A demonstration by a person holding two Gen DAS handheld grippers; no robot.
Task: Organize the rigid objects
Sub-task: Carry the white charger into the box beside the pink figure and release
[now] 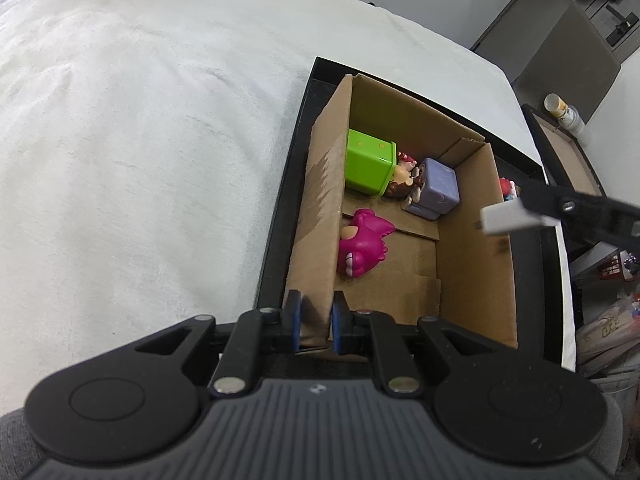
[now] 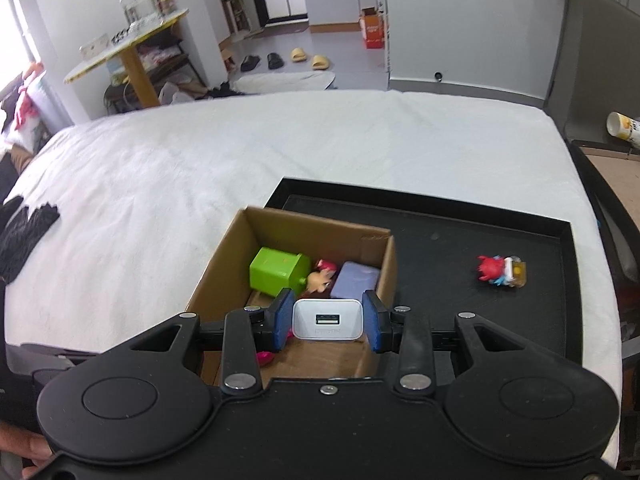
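My left gripper (image 1: 316, 322) pinches the cardboard box (image 1: 320, 200) wall steady while my right gripper (image 2: 327, 322) grasps the white charger (image 2: 327, 320) above it — next, I judge, lower and release inside.

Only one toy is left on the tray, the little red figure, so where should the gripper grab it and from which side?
Come straight down on the red figure: it lies on its side on the black tray with bare floor around it. Pinching across its narrow middle looks safest, fingers on its two long flanks.
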